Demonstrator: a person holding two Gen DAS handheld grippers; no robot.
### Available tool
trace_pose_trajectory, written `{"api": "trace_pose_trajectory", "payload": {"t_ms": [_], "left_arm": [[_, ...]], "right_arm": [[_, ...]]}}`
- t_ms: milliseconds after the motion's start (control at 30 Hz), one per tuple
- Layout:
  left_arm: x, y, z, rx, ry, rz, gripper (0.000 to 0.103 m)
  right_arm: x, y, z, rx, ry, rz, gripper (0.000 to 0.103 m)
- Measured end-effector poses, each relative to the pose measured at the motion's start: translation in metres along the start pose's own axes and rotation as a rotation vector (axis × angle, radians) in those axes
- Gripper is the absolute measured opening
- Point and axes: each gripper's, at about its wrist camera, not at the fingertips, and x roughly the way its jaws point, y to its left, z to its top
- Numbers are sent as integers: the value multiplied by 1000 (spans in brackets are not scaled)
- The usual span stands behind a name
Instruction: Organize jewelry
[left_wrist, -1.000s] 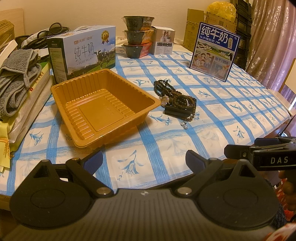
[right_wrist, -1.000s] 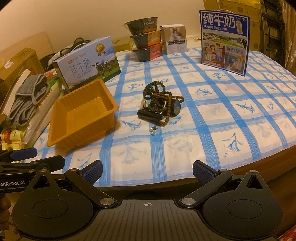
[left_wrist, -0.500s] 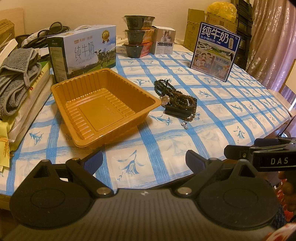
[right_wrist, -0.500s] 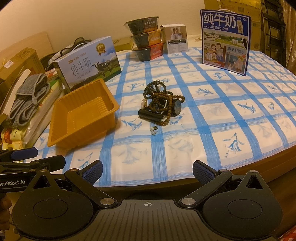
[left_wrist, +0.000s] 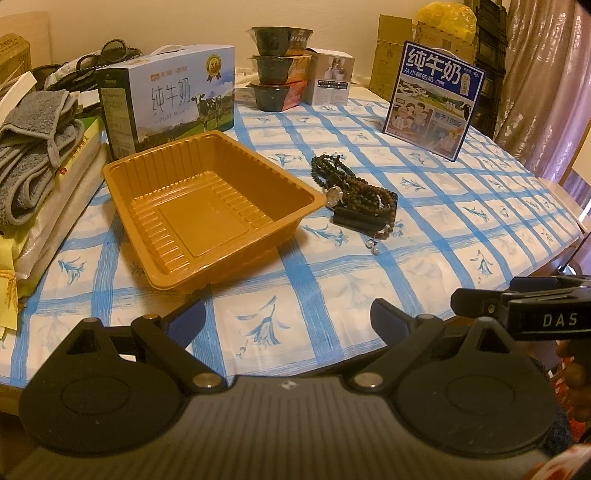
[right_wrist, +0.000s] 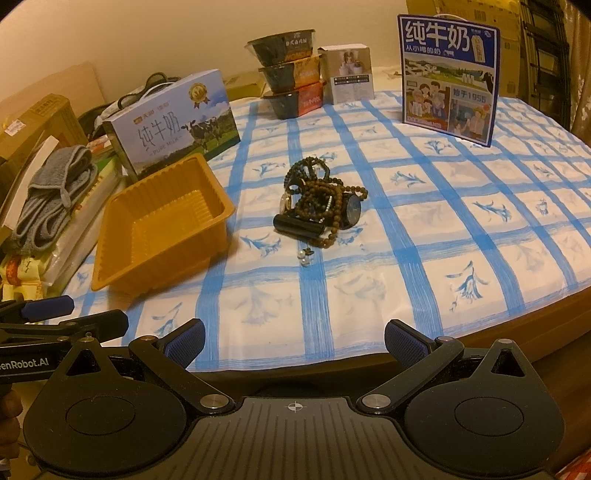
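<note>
A pile of jewelry (left_wrist: 354, 192) lies on the blue-checked tablecloth: dark and brown bead strings, watches and a black bar. It also shows in the right wrist view (right_wrist: 321, 199). Small pearl earrings (right_wrist: 305, 257) lie just in front of it. An empty orange plastic tray (left_wrist: 207, 206) sits to the left of the pile, also in the right wrist view (right_wrist: 159, 225). My left gripper (left_wrist: 288, 317) is open and empty at the near table edge. My right gripper (right_wrist: 295, 339) is open and empty, also at the near edge.
A milk carton box (left_wrist: 166, 96) stands behind the tray. Stacked food bowls (left_wrist: 280, 66) and a small box (left_wrist: 332, 81) stand at the back. A blue milk box (left_wrist: 432, 99) stands back right. Folded grey towels (left_wrist: 33, 147) on books lie at the left.
Both grippers have barely moved; the right wrist view has crept slightly closer to the table. Nothing on the table has moved.
</note>
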Motion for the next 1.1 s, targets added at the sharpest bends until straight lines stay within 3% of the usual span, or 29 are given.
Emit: {"api": "trace_pose_trajectory", "payload": {"t_ms": [367,533,667,867,1000,1100], "left_arm": [[13,33,-4,-91,-80,110,90],[24,55,-3,-160,-114,172,81],[33,69,-1,-266,-140,179,75],[44,89,-7,-497,-205,161,74],[58,97,-4,-571,-222,198,74],[71,101,-2,-595,-218,206,65]], "right_arm": [[22,-17,-2,36,-29,-25,103],[34,-22,2,39,-43,-37,103],[45,-23,6,26,-35,-45,103],[61,-21,7,8,-3,-52,103],[71,-21,5,-2,23,-62,103],[78,-23,5,2,31,-66,103]]}}
